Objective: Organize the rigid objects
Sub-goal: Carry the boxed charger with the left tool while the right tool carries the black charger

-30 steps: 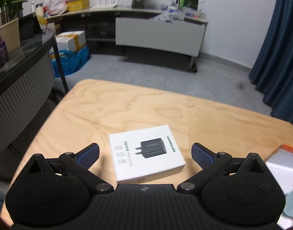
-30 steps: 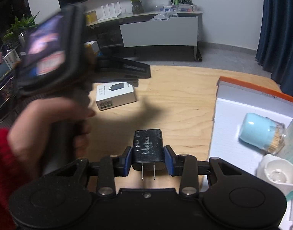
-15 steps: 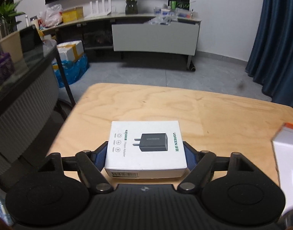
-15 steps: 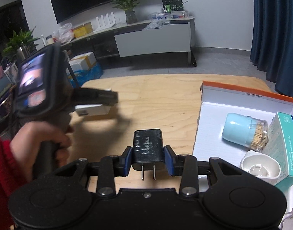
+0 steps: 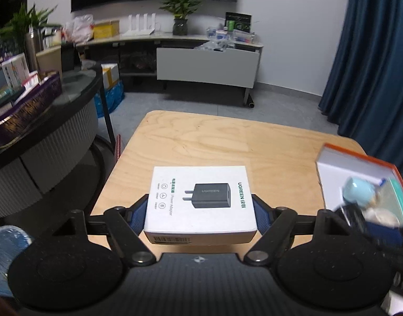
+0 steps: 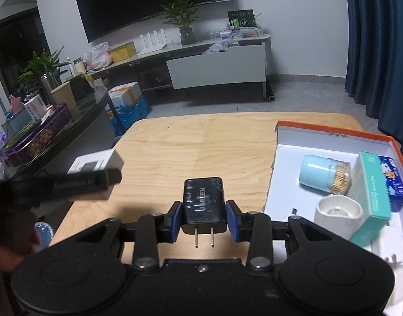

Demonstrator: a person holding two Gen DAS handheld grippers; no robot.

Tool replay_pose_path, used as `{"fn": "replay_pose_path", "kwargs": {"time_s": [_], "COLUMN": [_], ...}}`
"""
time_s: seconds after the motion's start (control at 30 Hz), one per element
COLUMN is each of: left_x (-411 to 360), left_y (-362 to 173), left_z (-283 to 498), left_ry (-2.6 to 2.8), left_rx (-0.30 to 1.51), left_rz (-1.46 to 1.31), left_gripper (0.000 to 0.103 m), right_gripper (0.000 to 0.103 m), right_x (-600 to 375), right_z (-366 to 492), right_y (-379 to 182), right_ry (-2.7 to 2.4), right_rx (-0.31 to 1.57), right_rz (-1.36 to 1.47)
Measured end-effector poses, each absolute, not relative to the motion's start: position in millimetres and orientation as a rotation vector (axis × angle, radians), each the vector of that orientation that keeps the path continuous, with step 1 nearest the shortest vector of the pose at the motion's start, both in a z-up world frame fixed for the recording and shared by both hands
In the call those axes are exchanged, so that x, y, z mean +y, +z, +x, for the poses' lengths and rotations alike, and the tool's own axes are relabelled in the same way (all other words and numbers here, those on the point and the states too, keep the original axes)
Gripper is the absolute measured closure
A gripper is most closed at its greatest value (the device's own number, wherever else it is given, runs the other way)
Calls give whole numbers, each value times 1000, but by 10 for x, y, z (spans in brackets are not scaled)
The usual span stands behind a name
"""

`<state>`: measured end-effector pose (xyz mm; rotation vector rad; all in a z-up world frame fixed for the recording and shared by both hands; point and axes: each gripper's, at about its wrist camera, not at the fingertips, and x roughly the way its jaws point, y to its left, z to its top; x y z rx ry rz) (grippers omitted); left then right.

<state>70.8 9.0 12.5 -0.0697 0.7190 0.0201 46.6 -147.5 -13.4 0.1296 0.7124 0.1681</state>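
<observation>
White charger box (image 5: 200, 201), printed with a picture of a black plug and the UGREEN name, sits squarely between the two blue-padded fingers of the left gripper (image 5: 200, 210), whose pads press on its left and right sides; the box is clamped flat, barcode edge toward the camera, raised above the wooden table (image 5: 227, 142) near the table's left edge. In the right wrist view the same box (image 6: 96, 162) shows at the left, carried by the blurred left gripper (image 6: 77, 181), apart from the tabletop. Black UGREEN charger (image 6: 203, 205) is pinched upright in the right gripper (image 6: 204, 220), its narrow-set blue pads on both flanks and its two metal prongs pointing back at the camera, over the table (image 6: 201, 142) just left of the tray. An orange-rimmed white tray (image 6: 333, 133) lies at the table's right side, holding a light blue toothpick jar (image 6: 324, 173) on its side, a white rounded container (image 6: 337, 214) and a teal carton (image 6: 372, 197) leaning by the right wall. The tray (image 5: 354, 155) also appears, blurred, at the right of the left wrist view.
</observation>
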Motion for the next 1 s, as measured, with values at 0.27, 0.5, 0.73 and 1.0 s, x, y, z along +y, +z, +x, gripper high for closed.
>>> {"fn": "replay_pose_path", "kwargs": {"time_s": [0.27, 0.5, 0.73, 1.0], "left_x": [-108, -389, -619, -821], "left_y": [156, 213, 207, 212], "left_z": [434, 345, 271, 230], "left_ry": [-50, -132, -195, -252], "left_rx": [725, 690, 678, 669], "left_rz": [-65, -38, -24, 2], "left_gripper": [24, 24, 24, 24], "right_gripper": [59, 59, 59, 59], "right_x": [-1666, -1943, -2129, -2290], "right_z": [160, -43, -165, -244], "right_y": [4, 68, 100, 142], "right_ry": [127, 62, 19, -30], "right_rx": [684, 660, 650, 644], "right_rz": [137, 160, 178, 188]}}
